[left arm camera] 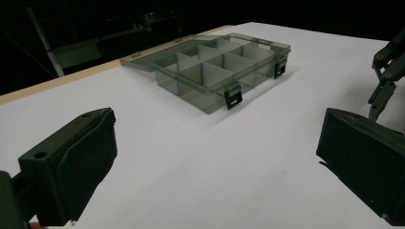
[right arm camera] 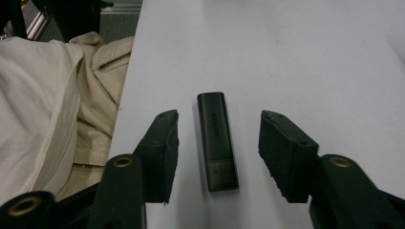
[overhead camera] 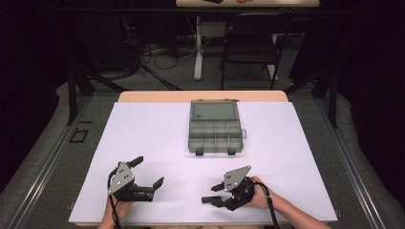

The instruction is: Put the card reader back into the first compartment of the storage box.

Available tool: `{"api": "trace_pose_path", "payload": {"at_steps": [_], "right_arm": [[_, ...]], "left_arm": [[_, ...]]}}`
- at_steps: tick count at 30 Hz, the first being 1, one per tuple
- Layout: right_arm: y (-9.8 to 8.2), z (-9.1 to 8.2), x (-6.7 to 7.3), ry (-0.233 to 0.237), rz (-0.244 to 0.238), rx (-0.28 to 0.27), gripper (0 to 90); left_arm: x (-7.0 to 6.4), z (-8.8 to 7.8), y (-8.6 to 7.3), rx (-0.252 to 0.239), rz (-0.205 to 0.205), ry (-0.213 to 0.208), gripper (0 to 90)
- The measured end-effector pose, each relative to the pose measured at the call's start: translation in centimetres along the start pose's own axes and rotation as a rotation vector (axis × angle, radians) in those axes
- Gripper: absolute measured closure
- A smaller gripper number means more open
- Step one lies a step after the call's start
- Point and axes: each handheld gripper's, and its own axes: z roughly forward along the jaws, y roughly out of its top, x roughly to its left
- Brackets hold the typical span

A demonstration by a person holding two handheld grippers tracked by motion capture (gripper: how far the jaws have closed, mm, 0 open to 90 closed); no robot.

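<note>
While one dark USB stick (right arm camera: 217,140) lies flat on the white table (overhead camera: 143,138), the right gripper (right arm camera: 217,157) straddles it, a jaw on either side, neither pad touching it. The stick sits near the table's front edge, well apart from the single grey organizer box (overhead camera: 215,126), which stands open with eight compartments and two black latches. The left gripper (overhead camera: 145,171), nearer the person than the box, has its jaws spread wide with nothing between them

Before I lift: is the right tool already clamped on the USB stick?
No, the USB stick lies between the right tool untouched.
</note>
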Motion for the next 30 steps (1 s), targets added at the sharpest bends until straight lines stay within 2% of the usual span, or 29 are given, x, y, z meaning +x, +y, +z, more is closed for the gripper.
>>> {"api": "trace_pose_path", "payload": {"at_steps": [3,12,22,30], "right_arm": [[0.00,0.13,-0.01,0.009,-0.011,0.008,55.8],[-0.08,0.62,-0.42,0.036,-0.050,0.029,62.6],[-0.58,1.01,-0.65,0.048,-0.051,0.040,67.5],[-0.65,0.99,-0.62,0.056,-0.070,0.037,70.1]], "left_arm": [[0.04,0.00,-0.01,0.003,0.000,0.003,0.0],[0.07,0.06,-0.06,0.005,0.000,0.001,0.0],[0.05,0.29,-0.08,0.015,0.002,0.000,0.0],[0.07,0.23,-0.09,0.015,-0.001,0.002,0.0]]}}
